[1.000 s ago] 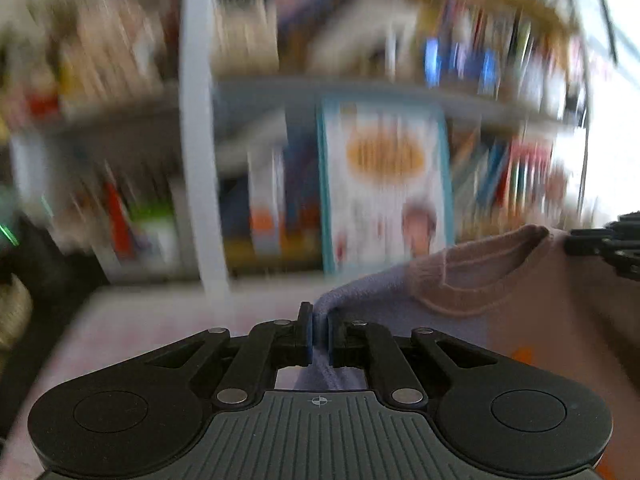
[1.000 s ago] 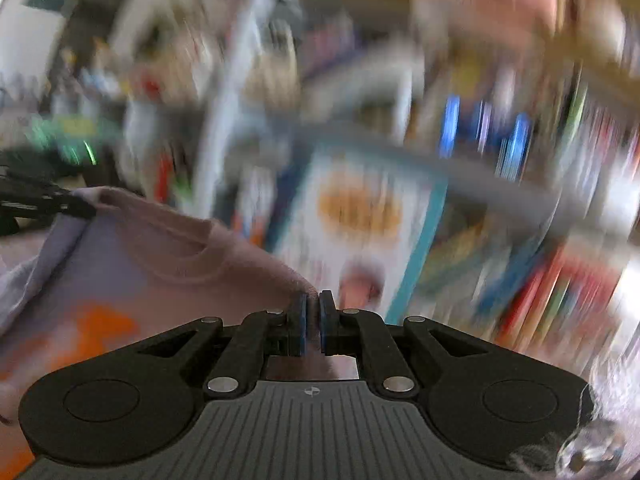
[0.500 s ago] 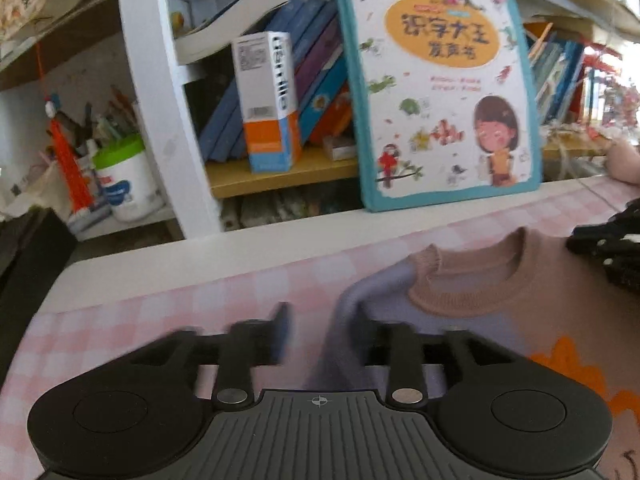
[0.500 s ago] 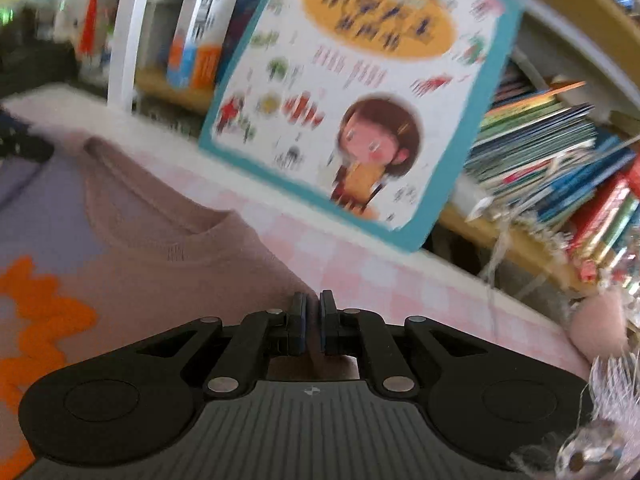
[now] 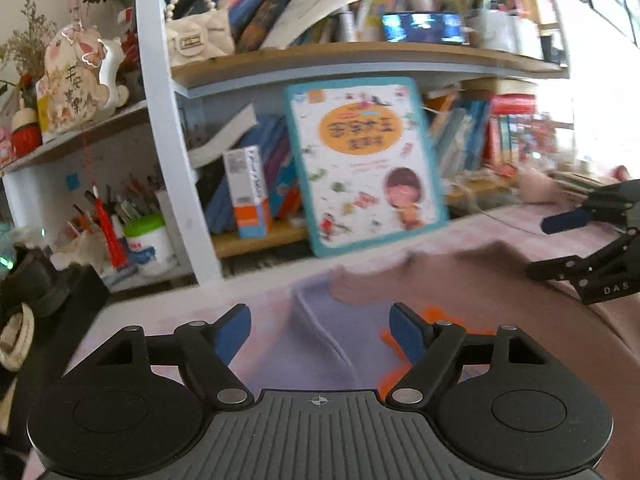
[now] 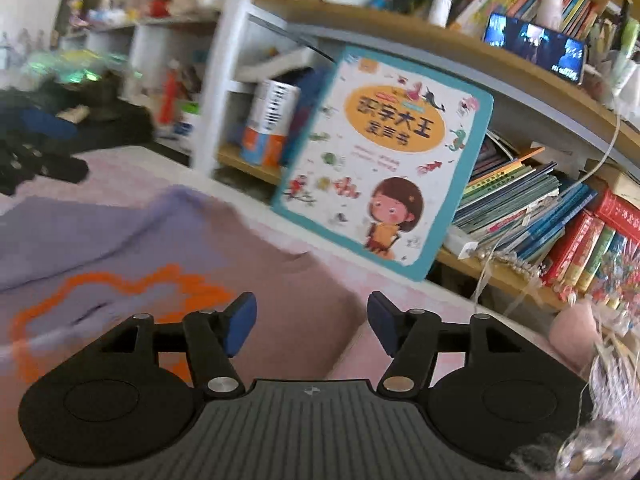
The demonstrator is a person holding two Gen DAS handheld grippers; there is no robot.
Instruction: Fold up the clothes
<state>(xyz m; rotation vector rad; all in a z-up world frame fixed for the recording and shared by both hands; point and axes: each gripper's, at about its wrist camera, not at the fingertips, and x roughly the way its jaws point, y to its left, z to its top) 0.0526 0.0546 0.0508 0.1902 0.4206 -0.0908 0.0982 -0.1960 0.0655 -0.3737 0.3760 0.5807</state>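
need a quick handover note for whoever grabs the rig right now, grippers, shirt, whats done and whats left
Left gripper: open, empty, over the lilac sleeve side.
Right gripper: open, empty, at the other shoulder edge.
The mauve-pink sweatshirt with lilac sleeve and orange outline print lies spread flat, neckline towards the bookshelf, on the pink checked tablecloth.
Done: garment laid out and let go.
Left: all folds, sleeves first is my guess.

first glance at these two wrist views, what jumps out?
The big teal-bordered children's book with a cartoon girl, propped upright against the bookshelf behind the table, dominates both views. Below it, a mauve and lilac sweater with an orange outline print lies spread on the pink checked tablecloth. Both the left gripper and the right gripper hang wide open over it, holding nothing.
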